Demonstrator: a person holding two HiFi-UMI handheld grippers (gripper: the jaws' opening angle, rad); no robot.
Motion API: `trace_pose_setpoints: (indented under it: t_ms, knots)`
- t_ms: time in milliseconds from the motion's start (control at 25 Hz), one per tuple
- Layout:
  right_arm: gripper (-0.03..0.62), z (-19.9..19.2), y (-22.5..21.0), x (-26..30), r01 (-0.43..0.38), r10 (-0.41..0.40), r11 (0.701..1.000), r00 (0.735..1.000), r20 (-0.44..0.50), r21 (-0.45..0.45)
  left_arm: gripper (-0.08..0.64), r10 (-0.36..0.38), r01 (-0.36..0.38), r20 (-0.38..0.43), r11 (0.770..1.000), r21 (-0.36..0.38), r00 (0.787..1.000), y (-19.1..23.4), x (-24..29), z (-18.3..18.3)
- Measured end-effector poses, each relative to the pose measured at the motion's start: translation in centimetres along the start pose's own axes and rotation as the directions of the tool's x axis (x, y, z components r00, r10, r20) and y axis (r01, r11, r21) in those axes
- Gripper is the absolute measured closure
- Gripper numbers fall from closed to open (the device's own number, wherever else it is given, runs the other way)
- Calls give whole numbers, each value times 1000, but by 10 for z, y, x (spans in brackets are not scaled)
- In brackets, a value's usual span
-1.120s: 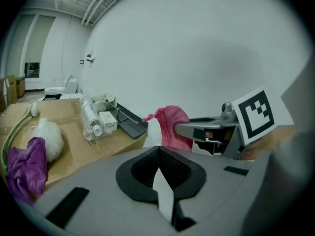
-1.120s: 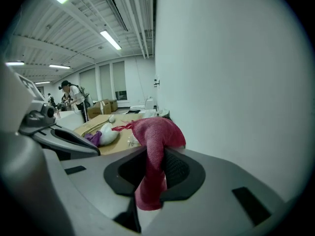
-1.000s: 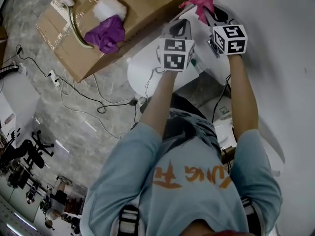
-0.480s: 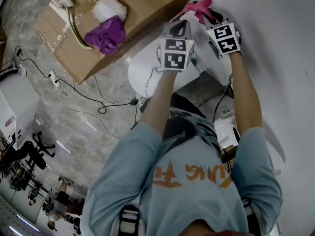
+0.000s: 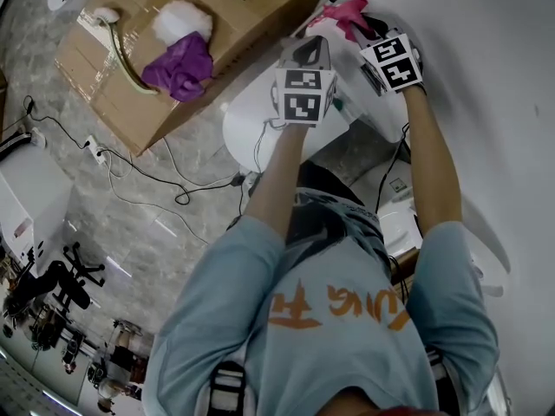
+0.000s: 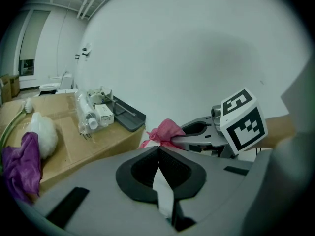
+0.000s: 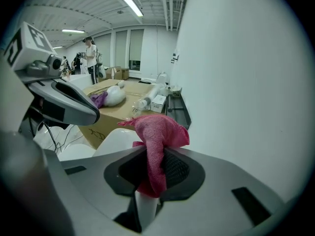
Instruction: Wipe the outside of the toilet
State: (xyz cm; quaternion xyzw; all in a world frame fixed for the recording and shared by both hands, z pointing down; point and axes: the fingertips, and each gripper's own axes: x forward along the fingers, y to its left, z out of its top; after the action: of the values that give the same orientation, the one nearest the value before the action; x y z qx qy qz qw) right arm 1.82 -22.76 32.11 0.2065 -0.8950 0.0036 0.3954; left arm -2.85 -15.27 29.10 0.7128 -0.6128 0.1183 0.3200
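My right gripper [image 5: 362, 22] is shut on a pink cloth [image 5: 347, 10], which bunches out past its tips close to the white wall. In the right gripper view the pink cloth [image 7: 158, 131] hangs down between the shut jaws of that gripper [image 7: 152, 157]. The white toilet [image 5: 249, 121] curves below both grippers, and its white shell [image 7: 114, 137] lies just under the cloth. My left gripper [image 5: 305, 48] is shut with nothing in it, held beside the right one. In the left gripper view its tips [image 6: 158, 149] meet, with the pink cloth [image 6: 165, 131] just beyond them.
A cardboard box [image 5: 130, 89] at upper left carries a purple cloth [image 5: 178, 63], a white fluffy pad [image 5: 180, 20] and a curved brush [image 5: 121, 55]. A black tray [image 6: 123, 114] and bagged bottles [image 6: 91, 113] sit on it too. Cables [image 5: 156, 176] trail over the floor. The white wall [image 5: 486, 76] fills the right.
My right gripper has shifted a little left with the pink cloth, closer to the left gripper. The left gripper has hardly moved.
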Motion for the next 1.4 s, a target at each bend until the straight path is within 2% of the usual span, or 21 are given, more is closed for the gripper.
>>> trace_pose_setpoints:
  t_ms: [560, 920, 1400]
  knots:
    - [503, -24, 2, -27, 22, -23, 999, 1000, 6, 49, 534, -11, 11, 5, 1000, -1, 1000, -8, -8, -2]
    - [503, -41, 1, -45, 52, -53, 995, 999, 12, 90, 534, -46, 46, -12, 999, 26, 999, -30, -6, -9]
    - [503, -76, -10, -70, 120, -124, 972, 992, 4, 203, 534, -66, 67, -17, 997, 38, 998, -46, -9, -15]
